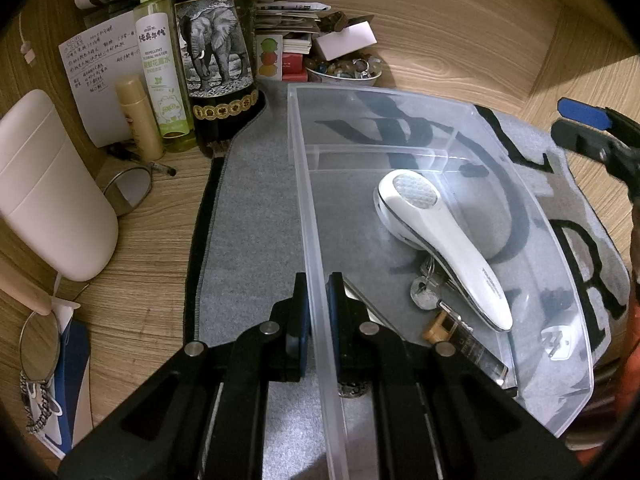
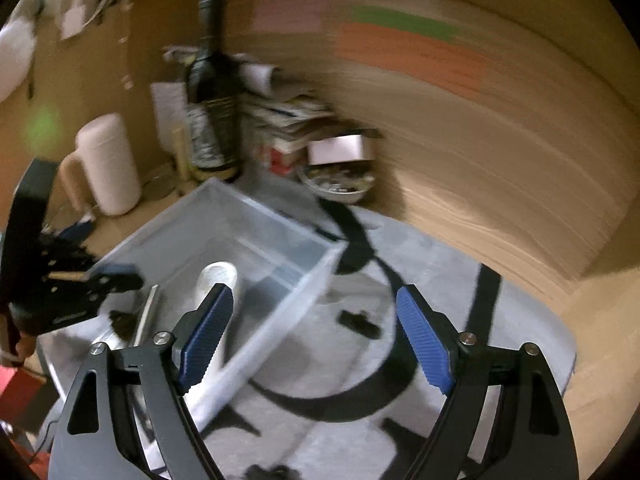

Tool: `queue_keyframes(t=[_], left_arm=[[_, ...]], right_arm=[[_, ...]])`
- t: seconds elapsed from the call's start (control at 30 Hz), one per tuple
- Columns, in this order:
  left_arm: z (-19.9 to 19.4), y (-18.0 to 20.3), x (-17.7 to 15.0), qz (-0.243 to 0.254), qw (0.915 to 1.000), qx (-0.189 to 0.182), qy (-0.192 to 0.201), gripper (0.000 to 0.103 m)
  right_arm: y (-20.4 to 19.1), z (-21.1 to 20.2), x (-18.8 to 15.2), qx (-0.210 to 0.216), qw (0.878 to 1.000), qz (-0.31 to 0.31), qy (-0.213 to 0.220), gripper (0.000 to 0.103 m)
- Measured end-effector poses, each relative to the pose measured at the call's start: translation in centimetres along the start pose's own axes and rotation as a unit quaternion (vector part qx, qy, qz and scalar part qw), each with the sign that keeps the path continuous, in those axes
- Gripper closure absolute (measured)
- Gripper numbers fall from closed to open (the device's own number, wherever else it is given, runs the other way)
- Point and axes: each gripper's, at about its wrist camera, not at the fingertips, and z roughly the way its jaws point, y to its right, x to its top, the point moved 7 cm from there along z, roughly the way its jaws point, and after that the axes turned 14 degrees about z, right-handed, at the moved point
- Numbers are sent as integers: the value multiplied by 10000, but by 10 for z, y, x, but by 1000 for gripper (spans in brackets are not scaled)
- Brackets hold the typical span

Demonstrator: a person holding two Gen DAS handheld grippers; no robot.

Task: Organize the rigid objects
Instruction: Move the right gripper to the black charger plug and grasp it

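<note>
While the bin (image 1: pixel 316 240) is pinched by its left wall in the shut left gripper (image 1: pixel 318 312) on the grey mat (image 1: pixel 248 216), a smooth white handheld device (image 1: pixel 444 240) lies inside over keys (image 1: pixel 424 292) and a brass padlock (image 1: pixel 442 326). A small dark object (image 2: pixel 358 322) lies on the mat right of the bin, ahead between the right gripper's (image 2: pixel 316 336) wide, empty jaws, long axis crosswise; that hand is judged nearer.

Left gripper (image 1: pixel 318 320): black angular linkage arms, silver round screws, dark blue pads. Right gripper (image 2: pixel 316 340): same black frame, ribbed bright-blue pads.
</note>
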Motion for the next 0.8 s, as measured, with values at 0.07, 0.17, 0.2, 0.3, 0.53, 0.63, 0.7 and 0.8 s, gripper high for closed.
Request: queue_keyframes(t=[0.07, 0.17, 0.2, 0.3, 0.53, 0.63, 0.7, 0.8], left_arm=[[0, 0, 0, 0, 10000, 1, 1, 95], [0, 0, 0, 3, 10000, 2, 0, 95], [0, 0, 0, 3, 10000, 2, 0, 95], [0, 0, 0, 0, 10000, 0, 1, 95], [0, 0, 0, -5, 10000, -1, 1, 95], [0, 0, 0, -8, 10000, -4, 3, 95], [0, 1, 0, -13, 10000, -9, 6, 94], [0, 0, 0, -4, 10000, -5, 3, 94]], right_arm=[[14, 3, 3, -29, 9999, 170, -8, 21], [33, 10, 4, -146, 9992, 372, -40, 21], [37, 13, 3, -174, 9989, 427, -65, 21], [50, 27, -2, -187, 9977, 613, -217, 21], [56, 73, -24, -77, 9928, 904, -778, 22], [54, 90, -33, 40, 9897, 1007, -1017, 22], [51, 100, -38, 83, 9879, 985, -1194, 33], [48, 112, -47, 110, 9848, 985, -1427, 48]])
